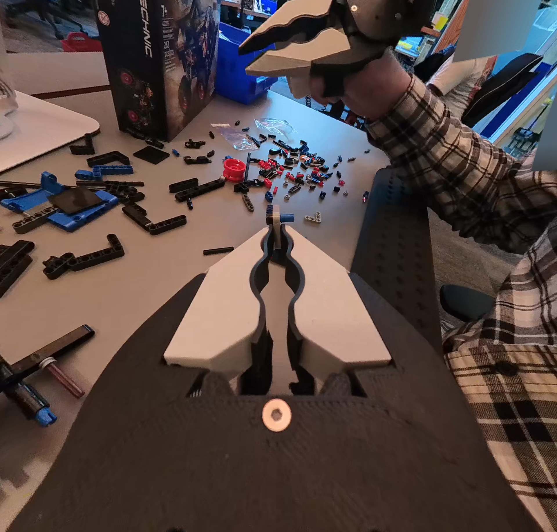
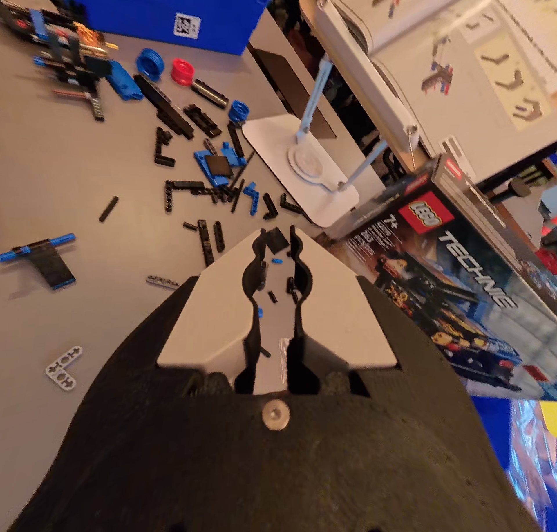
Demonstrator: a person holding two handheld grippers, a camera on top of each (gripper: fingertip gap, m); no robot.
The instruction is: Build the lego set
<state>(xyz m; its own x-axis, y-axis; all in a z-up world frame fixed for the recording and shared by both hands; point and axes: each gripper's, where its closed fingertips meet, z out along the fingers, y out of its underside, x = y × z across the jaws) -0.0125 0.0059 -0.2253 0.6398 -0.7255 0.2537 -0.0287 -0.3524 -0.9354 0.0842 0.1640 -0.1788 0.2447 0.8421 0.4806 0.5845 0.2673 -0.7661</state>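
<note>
Left gripper [image 1: 276, 231] is clamped on a small tan piece [image 1: 276, 226] with a blue pin [image 1: 287, 217] sticking out its right side, held up just above the table [image 1: 271, 119]. Right gripper [image 1: 248, 57] is up in the air at the top of the left wrist view, gripped by a hand [image 1: 361, 86] in a plaid sleeve [image 1: 446, 155], and its fingers sit a narrow gap apart with nothing between them; in its own view [image 2: 276, 234] you see the same narrow gap and just the table underneath. The rest of the set is spread all over the table: a pile of tiny red, black and blue bits [image 1: 298, 167] past the left gripper, a red wheel hub [image 1: 234, 169] just left of that pile, black beams [image 1: 199, 189] and L-shaped ones [image 1: 87, 256] further left, plus a blue frame [image 1: 60, 204] with a black tile on it. A grey L piece [image 1: 313, 218] lies near the held part. The set box [image 1: 156, 53] stands upright at the back with a blue bin [image 1: 238, 65] beside it. An empty clear bag [image 1: 274, 125] lies by the pile. A white stand base [image 2: 301, 167] sits next to the box in the right wrist view.
</note>
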